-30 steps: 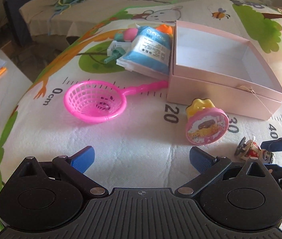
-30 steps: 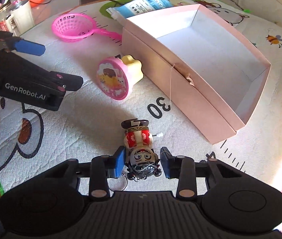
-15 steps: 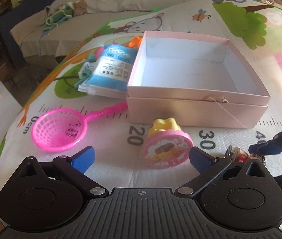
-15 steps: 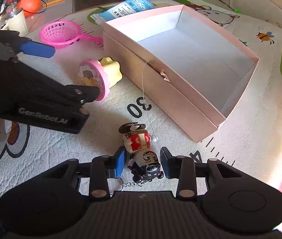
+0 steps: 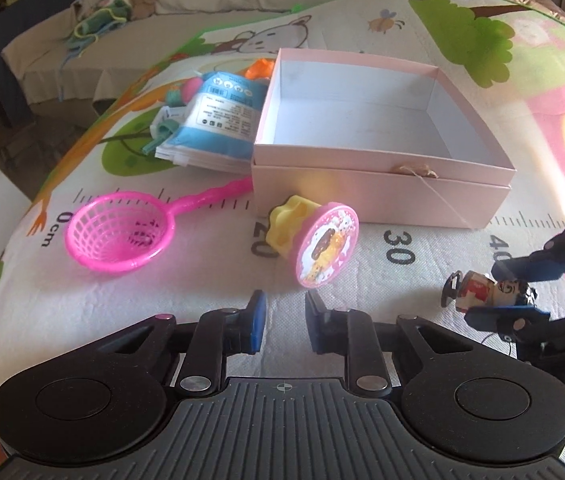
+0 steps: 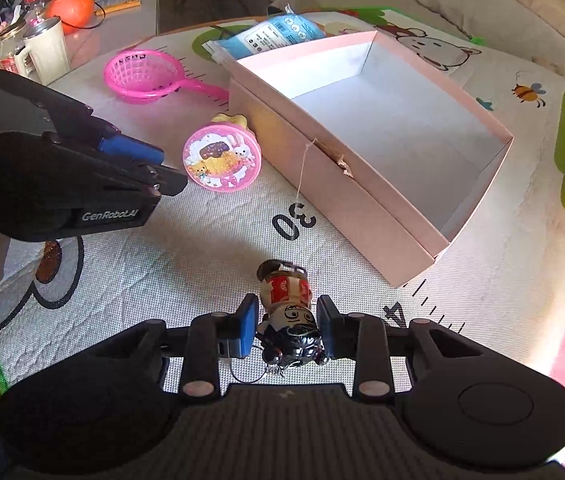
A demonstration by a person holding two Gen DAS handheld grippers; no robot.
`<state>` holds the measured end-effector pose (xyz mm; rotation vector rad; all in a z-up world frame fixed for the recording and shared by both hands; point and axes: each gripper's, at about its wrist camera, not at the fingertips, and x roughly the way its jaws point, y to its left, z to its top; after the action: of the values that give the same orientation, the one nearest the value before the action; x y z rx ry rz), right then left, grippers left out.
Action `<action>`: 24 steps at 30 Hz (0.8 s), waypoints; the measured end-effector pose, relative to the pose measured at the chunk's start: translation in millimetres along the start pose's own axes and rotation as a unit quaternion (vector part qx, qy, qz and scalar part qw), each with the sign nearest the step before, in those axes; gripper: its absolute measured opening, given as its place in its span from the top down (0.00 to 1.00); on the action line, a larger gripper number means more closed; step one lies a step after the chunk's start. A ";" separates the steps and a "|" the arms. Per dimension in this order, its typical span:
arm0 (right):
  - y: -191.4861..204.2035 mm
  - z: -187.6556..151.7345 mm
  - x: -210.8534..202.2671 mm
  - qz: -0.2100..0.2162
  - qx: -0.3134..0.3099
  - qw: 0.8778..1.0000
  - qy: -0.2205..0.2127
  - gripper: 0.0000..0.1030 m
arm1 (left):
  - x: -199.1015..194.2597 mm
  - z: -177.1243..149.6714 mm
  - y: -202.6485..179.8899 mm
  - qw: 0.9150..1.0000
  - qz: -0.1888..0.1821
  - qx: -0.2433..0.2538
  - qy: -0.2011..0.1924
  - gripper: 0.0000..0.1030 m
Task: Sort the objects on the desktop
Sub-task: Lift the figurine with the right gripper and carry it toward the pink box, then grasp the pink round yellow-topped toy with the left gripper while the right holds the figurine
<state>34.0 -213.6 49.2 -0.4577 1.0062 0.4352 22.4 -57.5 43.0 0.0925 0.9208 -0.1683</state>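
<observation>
Right wrist: figurine [image 6: 287, 304] head-first toward camera.

Left claw [image 5: 282, 322]: matte black body, two round discs lower left and lower right of frame, ribbed grey-black plate bottom centre with a small crosshair mark. Black linkage arms, silver rivets at pivots, blue pads [image 5: 256, 320] on the fingertips. Right claw [image 6: 287, 326]: same build, black linkages, silver rivets, blue pads [image 6: 247, 322], thin black cable below the left finger. In the right wrist view, white "GenRobot.AI" lettering on the left claw's side, mid-left of frame.
</observation>
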 end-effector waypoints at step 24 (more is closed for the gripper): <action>5.8 -31.8 -6.7 -0.002 -0.005 1.000 -0.001 0.30 | 46.5 33.3 -17.2 1.000 0.015 0.000 -0.008 0.35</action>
<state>5.5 -227.3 39.6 -0.4679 1.0018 0.4367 72.9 -84.4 25.8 0.1043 0.9030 -0.1410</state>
